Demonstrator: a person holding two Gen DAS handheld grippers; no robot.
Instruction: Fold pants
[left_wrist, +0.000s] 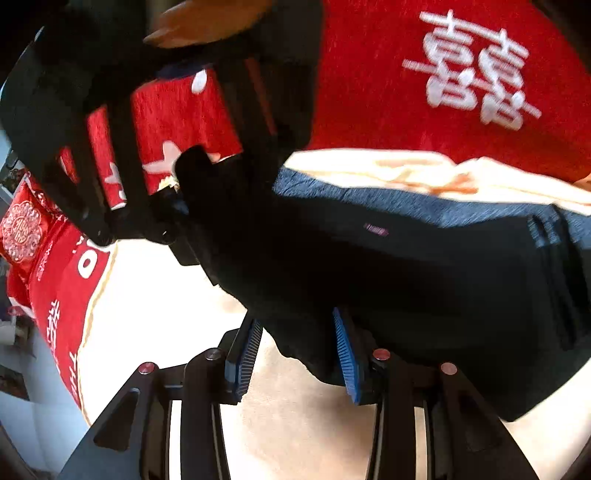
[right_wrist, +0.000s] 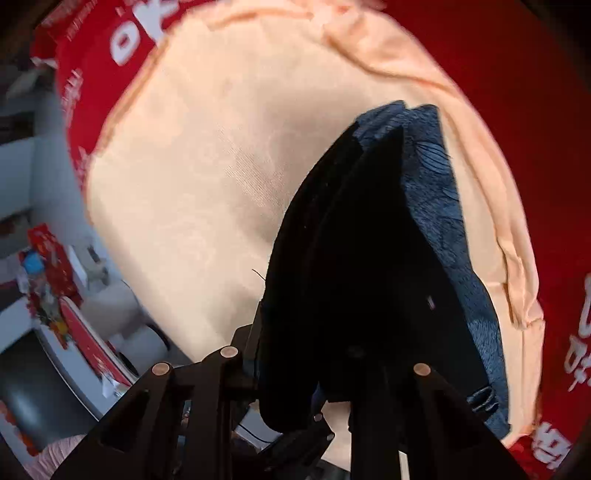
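Half-closing the left hand-held gripper (left_wrist: 299, 350) on a thick corner of the pants (left_wrist: 406, 288), and clamping the dark cloth between the blue pads (left_wrist: 347, 354) with only that thickness keeping them apart. Holding this corner over the cream cloth (left_wrist: 288, 424), seemingly a little clear of it, though blur is making that hard to confirm.

Burying the right hand-held gripper (right_wrist: 310, 362) in the same garment. Seeing dark cloth filling the gap between its fingers but not seeing the pads themselves, so not being able to tell whether it is clamping or merely sitting wedged in.

Carrying the pants as a stacked bundle rather than a flat spread. Showing several layers edge-on at the far end in the right wrist view, and belt loops along one end in the left wrist view.

Judging from those layers, treating the main folds as made and the task as well past its middle. Leaving, on that reading, the setting down of the bundle on the cream cloth, the squaring of its edges and the letting go on both sides.

Working, farther out, against a red cover (left_wrist: 388, 92) bearing white characters, and beyond that a blurred room with nothing telling.
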